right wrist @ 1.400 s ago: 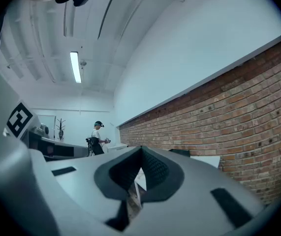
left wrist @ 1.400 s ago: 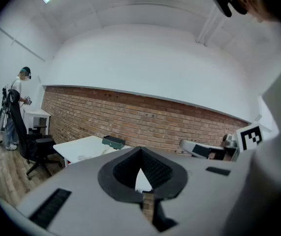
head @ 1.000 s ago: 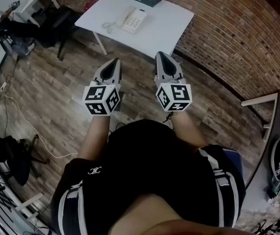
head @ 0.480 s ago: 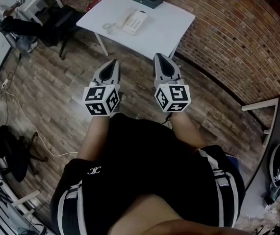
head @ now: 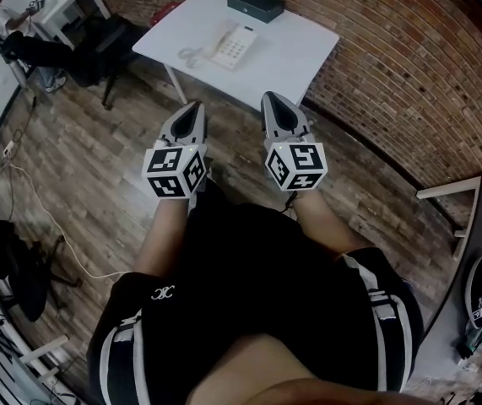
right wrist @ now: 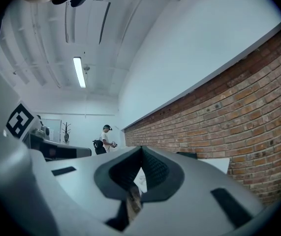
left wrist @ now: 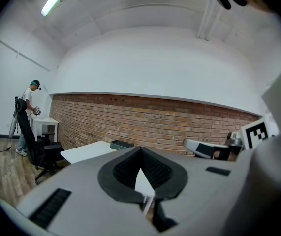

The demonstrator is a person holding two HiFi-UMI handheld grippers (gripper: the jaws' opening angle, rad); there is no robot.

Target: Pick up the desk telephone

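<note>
Desk telephone lies on the white desk, toward its far left part, with its coiled cord just beside it and a black box near the far edge. The person stands on the wooden floor well apart from the desk, with the left gripper and right gripper held side by side and pointing roughly level toward it. The left gripper's fingers are pressed together with nothing between them, and the right gripper's fingers are the same.

Likely hazards: fingers that arrive closed would shove the telephone across the smooth top instead of taking it. A grip on the handset alone could lift it off the base and leave the base hanging by the cord. The loose coil could also snag a finger or drag along the desk's edge.
</note>
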